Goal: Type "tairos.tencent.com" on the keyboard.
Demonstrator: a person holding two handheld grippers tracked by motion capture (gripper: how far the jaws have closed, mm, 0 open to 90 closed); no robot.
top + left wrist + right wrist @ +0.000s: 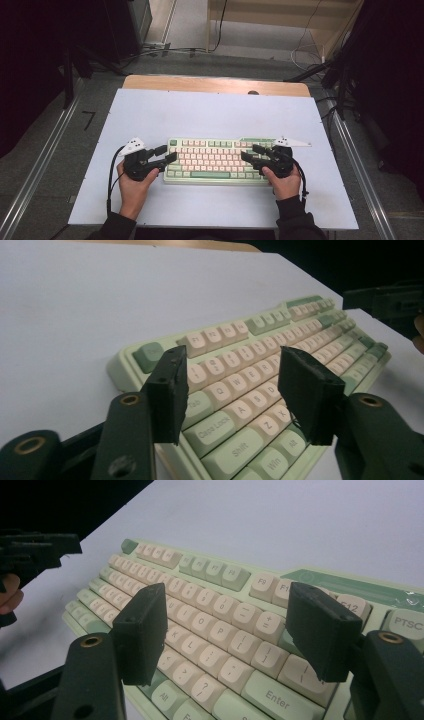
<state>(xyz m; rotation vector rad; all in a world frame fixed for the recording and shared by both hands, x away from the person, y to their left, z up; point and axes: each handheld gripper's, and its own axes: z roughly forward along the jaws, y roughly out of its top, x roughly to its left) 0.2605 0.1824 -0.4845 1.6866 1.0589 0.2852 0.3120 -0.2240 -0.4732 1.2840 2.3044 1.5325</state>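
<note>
left gripper: black two-jaw left gripper (167, 154) sat at the left end of the board, jaws spread wide and holding nothing; in its own view (230, 390) the pads straddled the Tab/Caps Lock/A region, seemingly above the keys, contact not clear.
keyboard: pale green plastic mechanical keyboard with cream and green keycaps (215, 160) lay flat on the white table sheet (210, 112), near the front edge, between the two hands (also seen at (260, 365) and (210, 615)).
right gripper: black two-jaw right gripper (250, 152) was over the right end, jaws likewise wide apart and empty; its own view (225, 630) put the pads over the P/Enter area.
handling: likely rigid, moderately heavy, smooth-sided case; keycaps could pop off if pinched or pried.
where to hold: judged best by the short end walls of the case, one gripper per end, lifted level (not by the keys).
risk: slick plastic edges might slip from narrow pads.
</note>
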